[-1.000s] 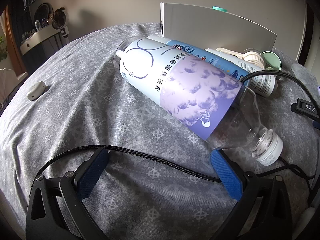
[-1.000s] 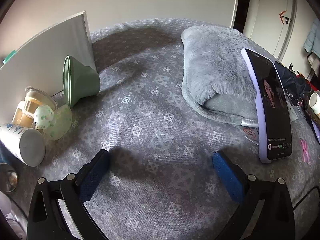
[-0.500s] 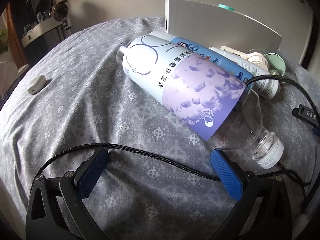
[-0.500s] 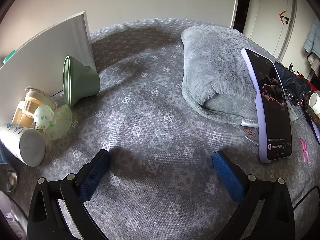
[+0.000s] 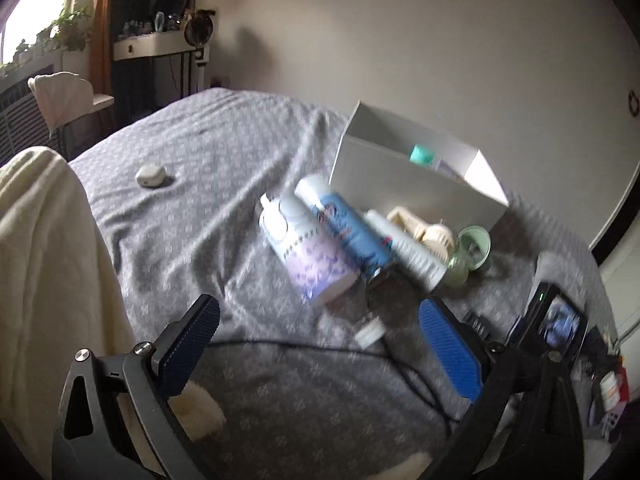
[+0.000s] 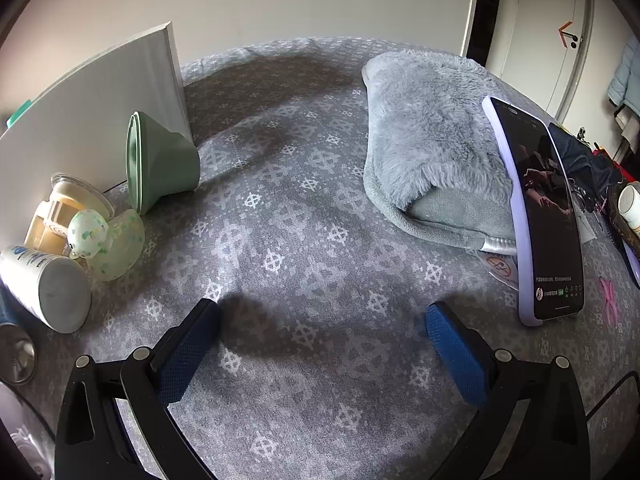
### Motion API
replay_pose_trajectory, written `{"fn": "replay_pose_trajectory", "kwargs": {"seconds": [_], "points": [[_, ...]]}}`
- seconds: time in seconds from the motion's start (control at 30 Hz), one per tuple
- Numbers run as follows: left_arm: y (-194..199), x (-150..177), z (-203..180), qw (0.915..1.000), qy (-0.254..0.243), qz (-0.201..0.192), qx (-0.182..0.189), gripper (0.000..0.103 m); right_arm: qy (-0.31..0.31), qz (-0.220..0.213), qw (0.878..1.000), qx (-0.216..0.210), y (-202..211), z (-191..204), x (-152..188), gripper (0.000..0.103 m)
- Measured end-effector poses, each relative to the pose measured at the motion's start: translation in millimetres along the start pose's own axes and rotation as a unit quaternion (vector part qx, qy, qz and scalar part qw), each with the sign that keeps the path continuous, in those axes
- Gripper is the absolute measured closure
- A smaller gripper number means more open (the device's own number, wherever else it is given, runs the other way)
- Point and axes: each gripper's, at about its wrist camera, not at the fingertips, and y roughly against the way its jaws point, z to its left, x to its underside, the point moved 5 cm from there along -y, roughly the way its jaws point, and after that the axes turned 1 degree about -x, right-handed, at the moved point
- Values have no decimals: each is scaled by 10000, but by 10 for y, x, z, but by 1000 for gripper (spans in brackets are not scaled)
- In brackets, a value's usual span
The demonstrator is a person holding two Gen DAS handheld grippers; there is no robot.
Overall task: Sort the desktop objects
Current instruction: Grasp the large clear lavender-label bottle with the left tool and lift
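Note:
In the left wrist view a clear bottle with a purple label (image 5: 310, 254) lies on the grey patterned cloth, next to a blue can (image 5: 348, 232) and a white tube (image 5: 408, 250). A white open box (image 5: 404, 178) stands behind them. My left gripper (image 5: 318, 314) is open and empty, raised well back from the bottle. In the right wrist view my right gripper (image 6: 322, 316) is open and empty, low over the bare cloth. A green funnel-shaped cup (image 6: 160, 160), a speckled green item (image 6: 106, 236) and the white tube's end (image 6: 46, 286) lie at the left by the box wall (image 6: 92, 120).
A grey fluffy slipper (image 6: 432, 152) lies at the right with a phone (image 6: 540, 224) leaning on it. A small white case (image 5: 150, 175) lies far left on the cloth. A black cable (image 5: 304, 346) crosses in front of the left gripper. A cream blanket (image 5: 48, 260) hangs at left.
My left gripper has pulled up and back from the bottle, so the objects look smaller and farther; that view is motion-blurred. The right gripper has not moved.

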Motion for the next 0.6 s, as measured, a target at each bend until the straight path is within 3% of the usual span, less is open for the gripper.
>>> {"fn": "replay_pose_trajectory", "kwargs": {"seconds": [0.07, 0.17, 0.3, 0.37, 0.47, 0.6], "points": [[-226, -291, 64, 9987, 452, -84, 200, 2, 1, 0, 10000, 0, -3, 4, 2, 0], [-655, -503, 97, 9965, 779, 198, 245, 2, 1, -1, 10000, 0, -3, 4, 1, 0], [-1370, -404, 182, 9885, 991, 1122, 220, 3, 2, -1, 10000, 0, -3, 3, 0, 0], [-1683, -259, 251, 9796, 1131, 1654, 129, 14, 1, -2, 10000, 0, -4, 6, 1, 0], [-2017, -77, 351, 9697, 1180, 2139, 95, 18, 1, -1, 10000, 0, -5, 9, 2, 0], [-2125, -97, 298, 9741, 509, 2192, -194, 25, 1, -2, 10000, 0, -7, 14, 4, 0]]}}
